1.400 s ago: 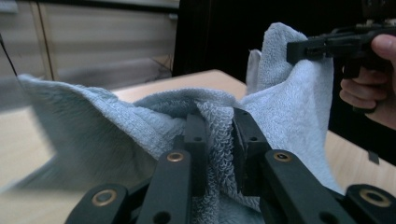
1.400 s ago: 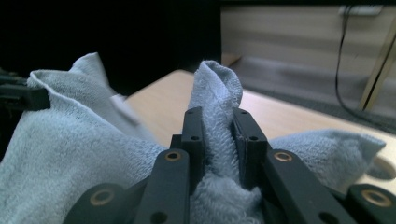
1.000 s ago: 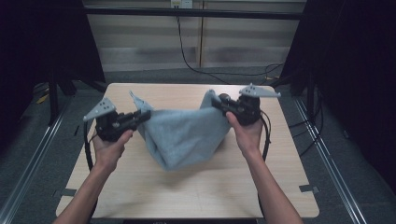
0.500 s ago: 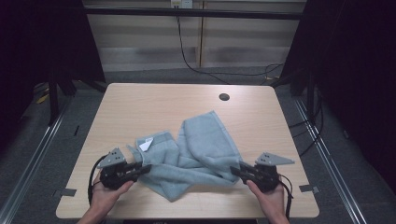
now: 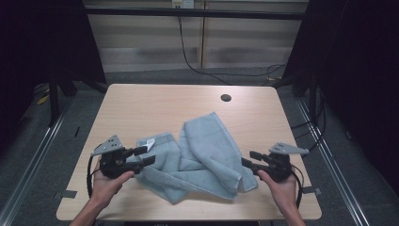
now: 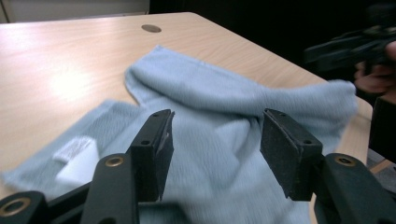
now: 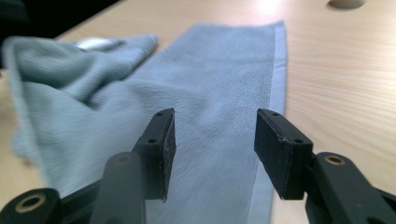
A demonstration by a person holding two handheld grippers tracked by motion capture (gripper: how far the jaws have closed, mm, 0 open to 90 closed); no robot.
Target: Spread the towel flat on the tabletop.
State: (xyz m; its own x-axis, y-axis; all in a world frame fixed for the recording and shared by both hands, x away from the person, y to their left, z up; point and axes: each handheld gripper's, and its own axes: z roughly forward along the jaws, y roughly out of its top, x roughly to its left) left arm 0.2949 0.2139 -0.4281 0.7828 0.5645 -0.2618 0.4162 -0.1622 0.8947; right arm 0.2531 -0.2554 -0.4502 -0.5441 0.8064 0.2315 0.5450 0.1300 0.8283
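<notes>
The towel (image 5: 200,157) lies crumpled on the near half of the table (image 5: 155,106), pale grey-blue, bunched into folds in the middle with one flatter strip running toward the far side. Its white label (image 5: 149,143) shows at the towel's left end, just beside your left gripper (image 5: 143,156). In the left gripper view that label (image 6: 77,156) sits low on the left, and the cloth (image 6: 224,116) spreads out past the jaws, which stand wide apart with nothing between them; the towel lies beyond and under them, and whether a pad touches it I cannot tell.

Your right gripper (image 5: 250,159) is at the towel's right near corner, close to the cloth. In the right gripper view the jaws are parted too, empty, with the flat strip of towel (image 7: 219,84) and its hemmed edge running away from them toward the far side of the table.

Both of your hands rest low at the near edge, your left hand (image 5: 107,181) on the left, your right hand (image 5: 277,186) on the right, the towel between them.

Farther off, a round cable hole (image 5: 226,98) sits in the tabletop near the far edge, well apart from the towel
</notes>
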